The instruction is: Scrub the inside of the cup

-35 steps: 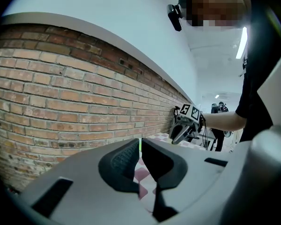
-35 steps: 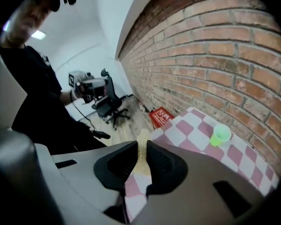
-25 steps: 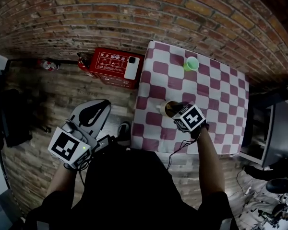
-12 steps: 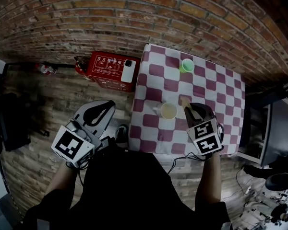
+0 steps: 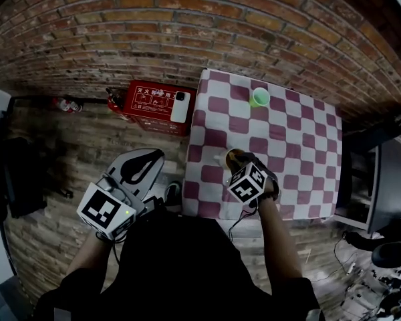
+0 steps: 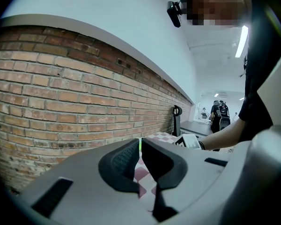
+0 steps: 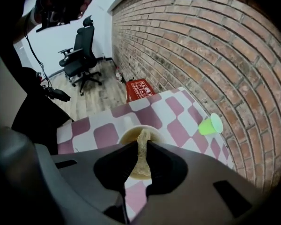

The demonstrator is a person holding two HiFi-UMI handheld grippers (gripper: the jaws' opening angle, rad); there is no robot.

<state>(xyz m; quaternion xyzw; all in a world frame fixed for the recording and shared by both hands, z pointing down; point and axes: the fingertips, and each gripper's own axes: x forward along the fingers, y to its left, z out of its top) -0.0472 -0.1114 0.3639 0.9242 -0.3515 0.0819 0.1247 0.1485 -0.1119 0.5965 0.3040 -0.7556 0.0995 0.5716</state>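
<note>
Grips a tan, ragged scrubbing strip (image 7: pixel 142 138) between the closed jaws of the right gripper (image 7: pixel 140 146), tip down in the mouth of the cream round cup (image 7: pixel 127 136) directly beneath. Holds the left gripper (image 6: pixel 140 144) shut tight and empty, well apart from that cup.

The head view was dim and flat, its fisheye bowing the brick wall (image 5: pixel 187 25) and blackening the corners. The checked desk (image 5: pixel 301 132), toward three o'clock, was its brightest part. In the left gripper view a ceiling strip light (image 6: pixel 244 40) glared at two o'clock. The left hand-held gripper (image 6: pixel 140 144) and right hand-held gripper (image 7: pixel 139 144) looked soft close up, with dark edges.
</note>
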